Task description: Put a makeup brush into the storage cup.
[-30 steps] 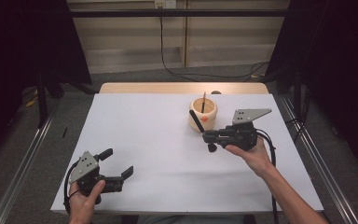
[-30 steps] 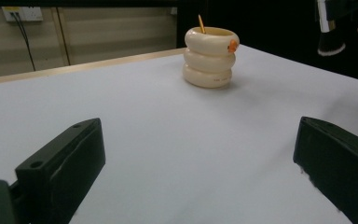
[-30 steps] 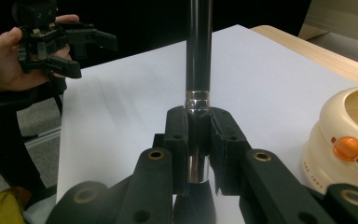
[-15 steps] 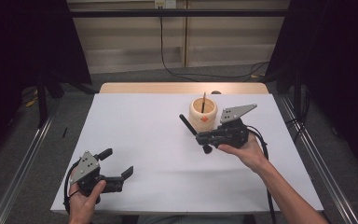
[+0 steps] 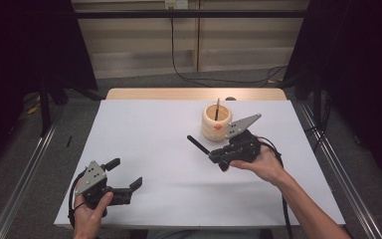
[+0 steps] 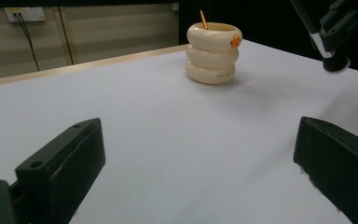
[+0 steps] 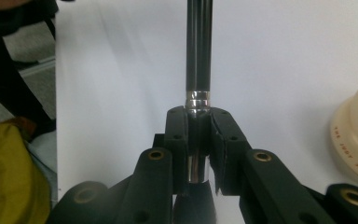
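Judging by its build, the makeup brush [image 5: 210, 151] should be a light, stiff thing: a slim black handle with a polished metal collar, and a soft dark tuft at the far end that would crush if squeezed; the glossy handle looks slippery, so the collar, where the right gripper [image 7: 198, 126] has it pinched between its narrow jaws, seems the soundest place to hold; a grip that low leaves the long handle free to swing, which calls for gentle turns. In the high view the brush lies right of centre, its handle slanting toward the upper left of the frame and its tuft hanging below the right gripper [image 5: 222, 155], clear of the white table [image 5: 149, 139]; the cream ringed holder [image 5: 216, 122], a thin stick standing in it, sits just above and right of the brush, near but apart. In the left gripper view the tuft [image 6: 335, 63] hangs at the upper right, the holder [image 6: 213, 53] at upper centre. The right hand [image 5: 261, 164] cradles its tool from below at centre right, wrist turned so the jaws point left across the frame; the left gripper [image 5: 129, 180] rests at lower left with its jaws wide and nothing between them, the left hand [image 5: 92, 211] around its body.
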The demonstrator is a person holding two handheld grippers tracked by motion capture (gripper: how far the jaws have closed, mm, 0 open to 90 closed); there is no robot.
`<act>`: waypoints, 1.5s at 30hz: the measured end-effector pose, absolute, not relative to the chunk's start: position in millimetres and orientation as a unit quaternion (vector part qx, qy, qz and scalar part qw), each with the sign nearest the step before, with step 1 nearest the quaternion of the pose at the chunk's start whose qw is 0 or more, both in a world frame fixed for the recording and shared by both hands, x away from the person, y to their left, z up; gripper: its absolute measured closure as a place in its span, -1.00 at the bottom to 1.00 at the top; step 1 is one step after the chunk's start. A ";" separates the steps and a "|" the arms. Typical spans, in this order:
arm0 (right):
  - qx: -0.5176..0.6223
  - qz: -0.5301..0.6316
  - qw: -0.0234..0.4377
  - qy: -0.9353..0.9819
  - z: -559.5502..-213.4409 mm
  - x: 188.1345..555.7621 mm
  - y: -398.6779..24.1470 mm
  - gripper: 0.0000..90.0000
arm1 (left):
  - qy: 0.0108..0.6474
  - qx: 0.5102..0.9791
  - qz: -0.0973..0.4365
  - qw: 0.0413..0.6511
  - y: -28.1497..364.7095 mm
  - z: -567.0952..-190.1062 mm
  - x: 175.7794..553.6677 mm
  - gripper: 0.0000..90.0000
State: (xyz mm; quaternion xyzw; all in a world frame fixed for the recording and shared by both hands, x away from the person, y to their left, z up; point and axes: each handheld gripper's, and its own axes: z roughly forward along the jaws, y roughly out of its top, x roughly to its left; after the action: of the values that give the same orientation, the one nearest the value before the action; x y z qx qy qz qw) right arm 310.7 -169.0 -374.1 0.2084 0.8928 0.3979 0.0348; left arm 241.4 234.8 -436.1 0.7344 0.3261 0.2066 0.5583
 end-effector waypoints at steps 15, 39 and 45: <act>0.212 0.278 0.007 0.937 -384.0 316.0 -148.8 0.74 | 0.323 0.736 0.207 0.558 234.4 -435.3 240.8 -0.95; 0.222 0.204 -0.034 0.953 -402.9 316.0 -155.3 0.74 | 0.325 0.732 0.212 0.560 235.9 -429.5 240.9 -0.94; 0.221 0.211 -0.033 0.952 -400.8 313.3 -155.5 0.74 | 0.316 0.726 0.226 0.567 232.7 -424.8 241.7 -0.96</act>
State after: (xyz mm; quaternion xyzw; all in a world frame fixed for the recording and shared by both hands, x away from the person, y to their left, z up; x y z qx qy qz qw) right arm 313.3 -155.5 -400.8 0.2212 0.9516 0.2108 -0.0325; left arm 241.7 232.7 -424.8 0.7265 0.3157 0.2264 0.5668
